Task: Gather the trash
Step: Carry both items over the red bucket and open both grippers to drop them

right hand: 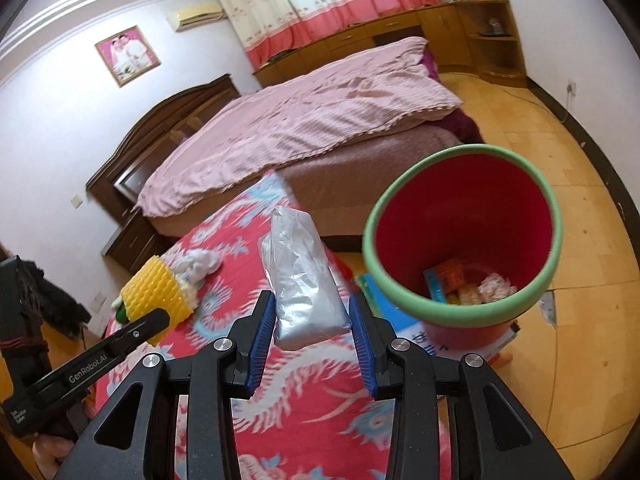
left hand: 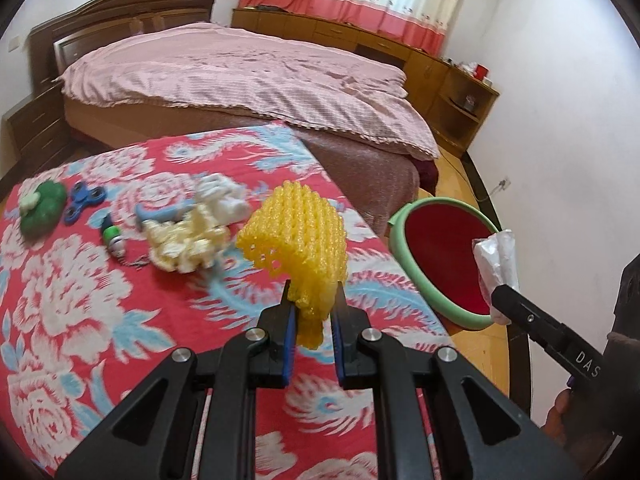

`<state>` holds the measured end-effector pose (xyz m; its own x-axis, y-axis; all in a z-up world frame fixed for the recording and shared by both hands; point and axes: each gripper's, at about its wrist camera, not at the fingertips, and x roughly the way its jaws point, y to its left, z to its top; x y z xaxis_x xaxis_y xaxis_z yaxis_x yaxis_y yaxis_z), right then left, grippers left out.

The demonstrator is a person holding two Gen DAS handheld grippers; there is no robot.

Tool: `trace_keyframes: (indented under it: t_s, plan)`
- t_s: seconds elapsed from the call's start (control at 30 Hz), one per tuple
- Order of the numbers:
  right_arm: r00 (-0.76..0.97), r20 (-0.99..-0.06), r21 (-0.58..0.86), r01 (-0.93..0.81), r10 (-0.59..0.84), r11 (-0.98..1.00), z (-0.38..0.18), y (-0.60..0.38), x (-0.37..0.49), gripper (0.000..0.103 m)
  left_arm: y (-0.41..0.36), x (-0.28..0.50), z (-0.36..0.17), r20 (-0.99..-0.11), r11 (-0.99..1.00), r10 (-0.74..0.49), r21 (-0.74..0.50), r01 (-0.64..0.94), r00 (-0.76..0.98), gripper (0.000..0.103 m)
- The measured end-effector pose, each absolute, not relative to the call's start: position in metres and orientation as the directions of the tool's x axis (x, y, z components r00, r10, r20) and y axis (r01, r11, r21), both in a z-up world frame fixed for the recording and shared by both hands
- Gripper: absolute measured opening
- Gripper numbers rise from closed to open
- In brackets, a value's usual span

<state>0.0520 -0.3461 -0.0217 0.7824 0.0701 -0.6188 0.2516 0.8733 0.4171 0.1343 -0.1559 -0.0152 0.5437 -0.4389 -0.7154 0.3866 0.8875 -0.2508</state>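
My left gripper [left hand: 313,300] is shut on a yellow foam fruit net [left hand: 294,236] and holds it above the red floral cloth [left hand: 80,300]. My right gripper [right hand: 312,312] is shut on a silver foil packet [right hand: 298,276], held near the bin's rim; it also shows in the left wrist view [left hand: 496,260]. The red bin with a green rim [right hand: 464,240] stands on the floor beside the table, with several bits of trash inside. A crumpled cream wrapper [left hand: 184,244] and white tissue [left hand: 222,196] lie on the cloth.
A green toy [left hand: 42,208], a blue fidget spinner [left hand: 82,200] and a small figure [left hand: 114,240] lie at the cloth's left. A bed with a pink cover [left hand: 240,76] is behind. Books [right hand: 396,316] lie under the bin.
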Motion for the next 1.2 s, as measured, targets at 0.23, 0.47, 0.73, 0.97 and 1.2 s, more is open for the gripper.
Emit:
trace_keyframes:
  t_s: [0.23,0.47,0.73,0.97,1.2]
  plan:
    - [0.783,-0.622,0.414,0.320,0.008,0.852,-0.024,-0.379,0.046,0.039,-0.199,0.141,-0.017,-0.731,0.864,-0.457,-0.229,0.449,0.506,0.014]
    - [0.773,-0.632,0.403,0.377,-0.044,0.834,-0.029,-0.408,0.045,0.039,-0.244,0.150,-0.024,-0.752,0.837,-0.465,-0.203,0.508,0.466,0.014]
    - [0.753,-0.654,0.404,0.428,-0.071,0.808,-0.044,-0.436,0.052,0.039,-0.288,0.165,-0.043,-0.785,0.813,-0.458,-0.180,0.554,0.418,0.014]
    - [0.729,-0.678,0.403,0.471,-0.089,0.785,-0.058,-0.456,0.056,0.039,-0.321,0.173,-0.061,-0.809,0.786,-0.458,-0.176,0.592,0.369,0.014]
    - [0.713,-0.693,0.396,0.501,-0.108,0.770,-0.066,-0.473,0.059,0.039,-0.346,0.177,-0.072,-0.820,0.761,-0.461,-0.170,0.626,0.338,0.014]
